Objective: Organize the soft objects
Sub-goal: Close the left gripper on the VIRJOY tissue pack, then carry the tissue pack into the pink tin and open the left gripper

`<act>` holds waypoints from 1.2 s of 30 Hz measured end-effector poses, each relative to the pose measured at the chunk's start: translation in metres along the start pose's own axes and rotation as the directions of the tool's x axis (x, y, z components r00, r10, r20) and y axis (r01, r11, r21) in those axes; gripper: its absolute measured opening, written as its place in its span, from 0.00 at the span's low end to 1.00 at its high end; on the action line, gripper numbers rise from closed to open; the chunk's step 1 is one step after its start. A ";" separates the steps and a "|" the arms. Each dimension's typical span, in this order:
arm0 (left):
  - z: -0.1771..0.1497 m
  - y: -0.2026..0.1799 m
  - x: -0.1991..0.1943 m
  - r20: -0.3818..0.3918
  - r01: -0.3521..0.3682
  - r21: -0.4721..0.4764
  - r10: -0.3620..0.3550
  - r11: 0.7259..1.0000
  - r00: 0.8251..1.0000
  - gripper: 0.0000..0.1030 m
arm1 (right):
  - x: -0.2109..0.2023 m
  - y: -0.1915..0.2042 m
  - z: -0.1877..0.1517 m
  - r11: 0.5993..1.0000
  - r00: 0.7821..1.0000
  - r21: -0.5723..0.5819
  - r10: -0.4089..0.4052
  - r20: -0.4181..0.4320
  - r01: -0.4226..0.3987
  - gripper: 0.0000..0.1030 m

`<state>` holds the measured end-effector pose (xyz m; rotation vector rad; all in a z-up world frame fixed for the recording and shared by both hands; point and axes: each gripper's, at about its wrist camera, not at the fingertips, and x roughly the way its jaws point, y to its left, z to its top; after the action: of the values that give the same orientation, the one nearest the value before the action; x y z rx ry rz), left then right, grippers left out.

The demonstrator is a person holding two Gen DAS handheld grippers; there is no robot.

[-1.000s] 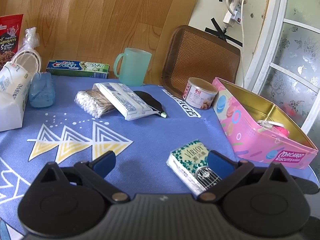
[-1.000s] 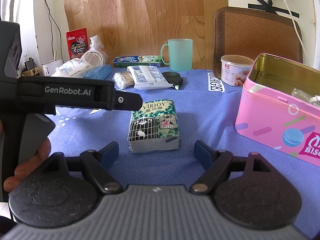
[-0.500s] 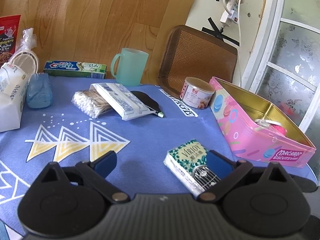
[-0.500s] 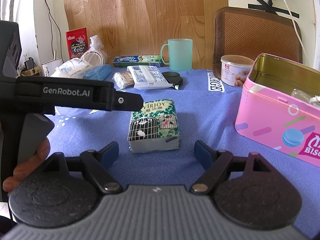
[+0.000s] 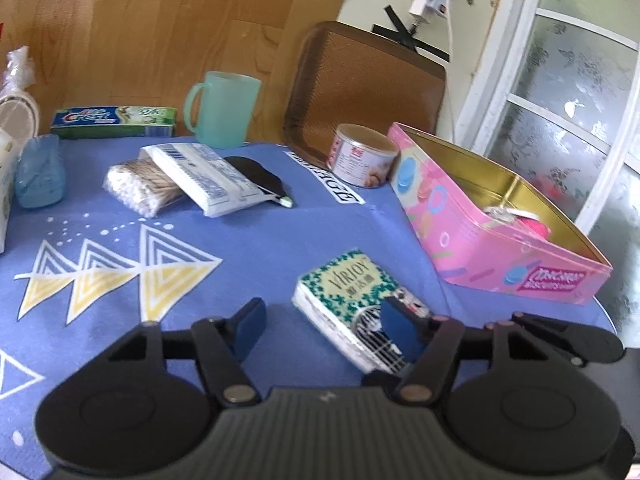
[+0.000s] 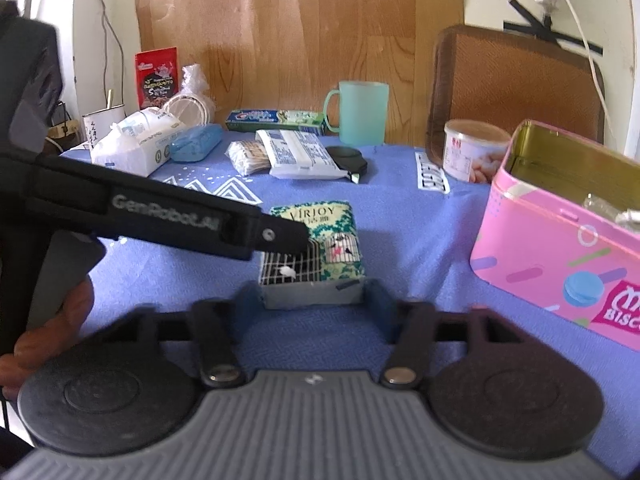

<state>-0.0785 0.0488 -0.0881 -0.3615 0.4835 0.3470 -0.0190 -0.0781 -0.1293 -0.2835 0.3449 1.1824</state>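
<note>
A green-and-white tissue pack (image 5: 352,292) lies flat on the blue tablecloth (image 5: 248,248). It also shows in the right wrist view (image 6: 320,240). My right gripper (image 6: 314,298) is open, with its pads on either side of the pack's near end. My left gripper (image 5: 324,320) is open; its right pad overlaps the pack's near corner. The left tool's body (image 6: 160,216) reaches over the pack. The open pink biscuit tin (image 5: 492,220) stands to the right with a few items inside; it also shows in the right wrist view (image 6: 560,248).
At the back lie a white wipes pack (image 5: 200,176), a cotton swab bag (image 5: 140,188), a black item (image 5: 260,176), a toothpaste box (image 5: 116,122), a green mug (image 5: 224,108), a small can (image 5: 362,154), a brown tray (image 5: 364,84) and a blue case (image 5: 40,172).
Both grippers have moved forward and down to the tissue pack. My right gripper's pads now flank its near end, and the opening looks narrower than before.
</note>
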 end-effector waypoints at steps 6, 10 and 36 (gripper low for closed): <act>0.000 -0.018 -0.010 0.014 0.090 0.015 -0.091 0.996 0.996 0.51 | -0.015 0.012 -0.003 0.997 0.994 -0.032 -0.064 0.087 0.067 0.53; 0.017 -0.049 -0.018 0.059 0.127 0.098 -0.133 0.987 0.989 0.51 | -0.035 0.007 -0.002 0.983 0.963 -0.050 -0.165 0.212 0.179 0.53; 0.055 -0.039 -0.002 0.140 0.004 0.091 -0.017 0.996 0.990 0.72 | -0.036 -0.060 0.039 0.942 0.903 0.089 -0.337 0.269 0.325 0.50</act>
<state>-0.0436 0.0373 -0.0314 -0.2491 0.3578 0.3370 0.0289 -0.1147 -0.0763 -0.1274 0.0664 0.8619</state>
